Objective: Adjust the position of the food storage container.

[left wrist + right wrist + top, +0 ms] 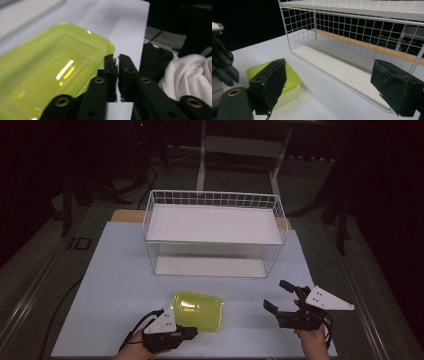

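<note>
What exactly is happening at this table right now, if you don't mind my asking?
A person holds a gripper in each hand at a white table. The left gripper, jaws closed together, sits at the near edge of a yellow-green plastic container; whether it pinches the rim is unclear. The right gripper hovers open beside it. A white wire shelf rack stands behind.

From my left gripper view, the translucent yellow-green plastic tub (50, 67) runs off the left and bottom edges, blurred; whether the closed jaws pinch its rim, I cannot tell.
</note>
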A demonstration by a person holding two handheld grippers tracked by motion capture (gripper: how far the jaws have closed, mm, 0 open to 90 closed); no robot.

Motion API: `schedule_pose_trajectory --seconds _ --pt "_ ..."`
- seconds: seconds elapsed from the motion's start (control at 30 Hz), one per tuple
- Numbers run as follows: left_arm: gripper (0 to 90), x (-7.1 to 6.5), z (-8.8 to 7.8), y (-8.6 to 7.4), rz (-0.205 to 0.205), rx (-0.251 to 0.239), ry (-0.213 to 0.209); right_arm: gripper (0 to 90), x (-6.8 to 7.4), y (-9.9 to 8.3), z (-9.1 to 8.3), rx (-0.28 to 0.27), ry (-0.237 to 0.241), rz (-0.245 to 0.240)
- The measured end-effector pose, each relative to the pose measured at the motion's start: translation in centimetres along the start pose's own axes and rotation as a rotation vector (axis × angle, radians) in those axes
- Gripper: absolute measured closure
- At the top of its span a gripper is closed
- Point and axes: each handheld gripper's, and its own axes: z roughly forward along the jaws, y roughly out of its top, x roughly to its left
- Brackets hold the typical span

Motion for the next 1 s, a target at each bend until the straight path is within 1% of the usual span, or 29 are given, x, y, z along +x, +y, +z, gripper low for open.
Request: schedule_pose_trajectory --seconds 0.03,0.07,0.1,0.13,0.17,0.2,0.27,0.33,0.37,0.4,0.43,0.5,0.53,0.63,0.7,0.77,0.87,0.9,1.0 --pt "87.9 0.0 0.3 -0.1 0.003 0.016 0.009 13.2 0.0 0.0 0.0 -0.001 0.003 0.001" --pt "89.8 0.1 0.5 -0.2 0.003 0.026 0.000 13.2 0.0 0.0 0.0 0.000 0.004 0.001" --pt "89.8 0.1 0.7 -0.2 0.002 0.030 -0.001 13.2 0.0 0.0 0.0 0.000 0.002 0.000" --pt "89.8 0.1 1.0 -0.3 0.002 0.045 0.011 13.2 0.0 0.0 0.0 0.000 0.002 0.000" --pt "89.8 0.1 1.1 -0.4 0.001 0.049 0.007 13.2 0.0 0.0 0.0 0.000 0.004 0.002" --pt "89.8 0.2 1.5 -0.4 0.004 0.069 0.024 13.2 0.0 0.0 0.1 0.001 0.003 0.001" --pt "89.8 0.2 1.7 -0.5 -0.003 0.071 0.017 13.2 0.0 0.0 0.1 0.000 0.004 0.003" --pt "89.8 0.3 2.0 -0.6 -0.002 0.082 0.026 13.2 -0.1 0.0 0.1 0.000 0.004 0.006" --pt "89.9 0.3 2.1 -0.7 -0.002 0.080 0.021 13.2 -0.1 -0.1 0.0 -0.001 0.006 0.008" --pt "89.9 0.3 2.2 -0.7 0.000 0.079 0.029 13.2 -0.2 -0.1 0.0 -0.001 0.006 0.012" --pt "89.9 0.4 2.3 -0.7 -0.004 0.087 0.038 13.2 -0.2 -0.1 0.0 -0.001 0.006 0.012" --pt "89.9 0.6 2.4 -0.8 -0.015 0.078 0.037 13.2 -0.3 -0.1 0.0 -0.002 0.009 0.016" --pt "89.9 0.7 2.5 -0.8 -0.014 0.075 0.049 13.3 -0.3 -0.1 0.0 -0.002 0.009 0.015" --pt "89.9 0.9 2.8 -0.5 -0.020 0.068 0.049 13.3 -0.3 -0.1 0.0 -0.001 0.011 0.015" --pt "89.9 1.1 3.0 -0.4 -0.025 0.065 0.058 13.3 -0.3 -0.1 0.0 -0.001 0.012 0.017" --pt "89.9 1.3 3.3 -0.2 -0.029 0.063 0.055 13.3 -0.3 -0.1 0.0 -0.001 0.011 0.014" --pt "89.9 1.4 3.6 -0.1 -0.028 0.061 0.060 13.3 -0.3 -0.1 0.0 0.002 0.014 0.014" --pt "90.0 1.5 3.7 0.0 -0.027 0.060 0.068 13.3 -0.3 -0.2 0.0 0.002 0.014 0.015" --pt "90.0 1.7 3.9 0.1 -0.027 0.058 0.060 13.4 -0.3 -0.2 0.1 0.004 0.017 0.013"
